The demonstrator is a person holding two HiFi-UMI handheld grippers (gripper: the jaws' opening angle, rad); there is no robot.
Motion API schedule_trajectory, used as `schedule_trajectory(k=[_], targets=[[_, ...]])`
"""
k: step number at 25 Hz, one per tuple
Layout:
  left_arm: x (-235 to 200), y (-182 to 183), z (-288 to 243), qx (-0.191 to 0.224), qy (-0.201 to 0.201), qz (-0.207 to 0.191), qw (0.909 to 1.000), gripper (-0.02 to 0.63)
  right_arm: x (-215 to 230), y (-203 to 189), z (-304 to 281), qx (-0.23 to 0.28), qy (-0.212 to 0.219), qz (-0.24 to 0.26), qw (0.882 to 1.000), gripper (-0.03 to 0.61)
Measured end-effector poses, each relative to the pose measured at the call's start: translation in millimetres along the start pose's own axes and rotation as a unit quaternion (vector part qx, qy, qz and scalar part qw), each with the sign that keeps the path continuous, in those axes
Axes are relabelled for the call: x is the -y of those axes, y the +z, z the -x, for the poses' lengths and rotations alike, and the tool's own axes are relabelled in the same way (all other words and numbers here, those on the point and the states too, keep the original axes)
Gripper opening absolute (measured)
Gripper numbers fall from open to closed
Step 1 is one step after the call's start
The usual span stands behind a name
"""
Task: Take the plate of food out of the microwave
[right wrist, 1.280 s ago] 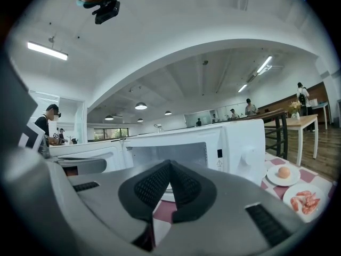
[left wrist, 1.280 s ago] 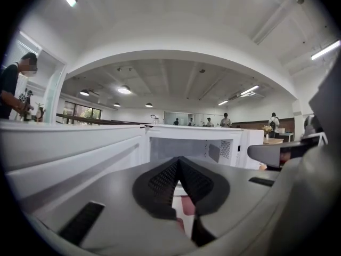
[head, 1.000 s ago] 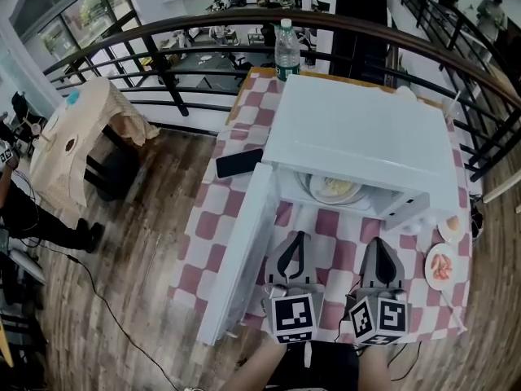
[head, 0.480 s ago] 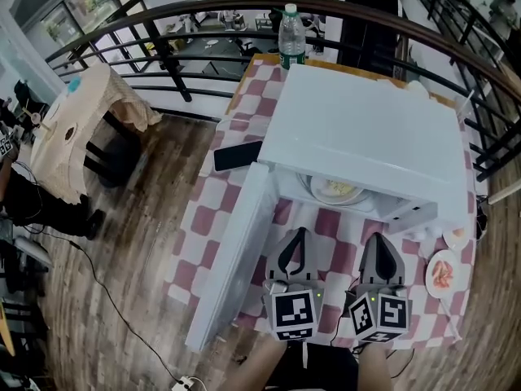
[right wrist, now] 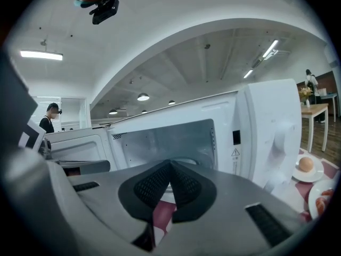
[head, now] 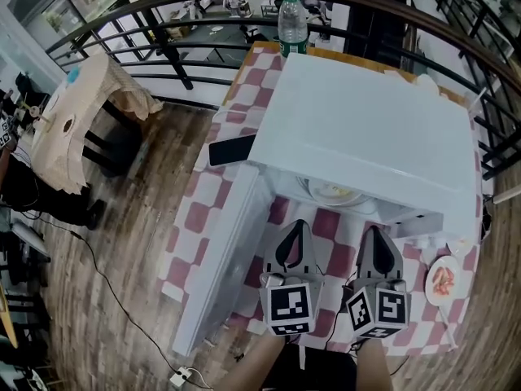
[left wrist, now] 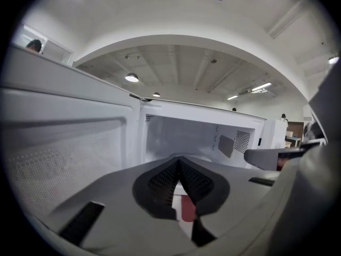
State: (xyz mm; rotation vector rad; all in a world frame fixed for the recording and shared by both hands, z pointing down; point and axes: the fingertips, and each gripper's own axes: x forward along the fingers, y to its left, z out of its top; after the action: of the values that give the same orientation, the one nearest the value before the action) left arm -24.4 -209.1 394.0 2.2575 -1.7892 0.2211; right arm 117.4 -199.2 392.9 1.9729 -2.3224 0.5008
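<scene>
A white microwave [head: 366, 125] stands on the red-and-white checked table [head: 205, 210], its door [head: 224, 251] swung open to the left. Inside, a plate of pale food [head: 332, 191] shows at the cavity's front edge. My left gripper [head: 295, 228] and right gripper [head: 376, 233] hover side by side in front of the opening, both shut with nothing between the jaws. In the left gripper view the jaws [left wrist: 178, 161] point into the cavity [left wrist: 186, 137]. The right gripper's tips [right wrist: 170, 164] also face the open cavity [right wrist: 170, 137]; the plate is mostly hidden behind them.
A black phone [head: 232, 149] lies left of the microwave and a water bottle [head: 291, 21] stands behind it. A plate of pink food [head: 442, 279] and a small dish with an egg [right wrist: 306, 167] sit at the right. A black railing [head: 163, 39] borders the table's far side.
The head camera has shifted, so the microwave sits larger and nearer in view. Both grippers have risen slightly toward the opening, still shut.
</scene>
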Motion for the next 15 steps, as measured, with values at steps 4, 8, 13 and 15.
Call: schedule_trajectory(k=[4, 8, 13, 15], targets=[[-2.7, -11.0, -10.6, -0.014, 0.009, 0.049, 0.9987, 0.021, 2.5, -6.5, -8.9, -0.008, 0.007, -0.005, 1.0, -0.003], [-4.2, -20.3, -18.5, -0.029, 0.011, 0.095, 0.995, 0.021, 2.0, -11.3, -17.9, -0.016, 0.011, -0.01, 1.0, -0.003], [-2.4, -27.4, -27.0, -0.039, 0.016, 0.087, 0.9953, 0.021, 1.6, -16.3, -25.6, -0.025, 0.021, -0.015, 0.999, -0.005], [-2.7, -30.6, -30.4, -0.043, 0.019, 0.093, 0.9945, 0.021, 1.9, -19.5, -27.3, -0.03, 0.024, -0.019, 0.999, -0.005]])
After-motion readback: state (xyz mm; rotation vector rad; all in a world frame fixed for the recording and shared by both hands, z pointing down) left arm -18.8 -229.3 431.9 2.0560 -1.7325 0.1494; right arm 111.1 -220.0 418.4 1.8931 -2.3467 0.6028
